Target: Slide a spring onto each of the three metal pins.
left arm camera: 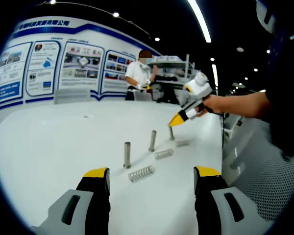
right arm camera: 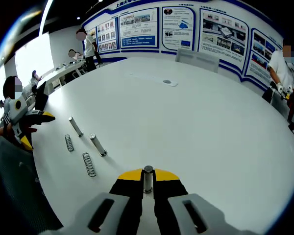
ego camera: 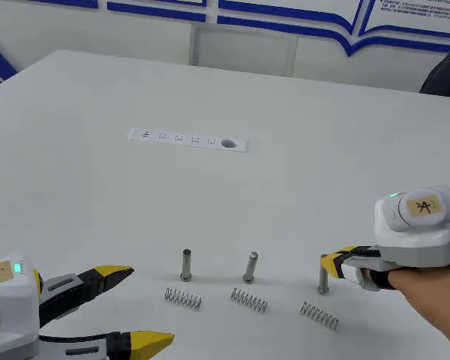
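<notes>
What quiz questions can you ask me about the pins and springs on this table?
1. Count: how many springs lie on the table?
2. Pick one: the left gripper is open. What is the right gripper shut on? A) a spring B) a pin C) nothing
3. True or false: one pin already has a spring on it.

Key: 1. three; 2. B; 3. false
</notes>
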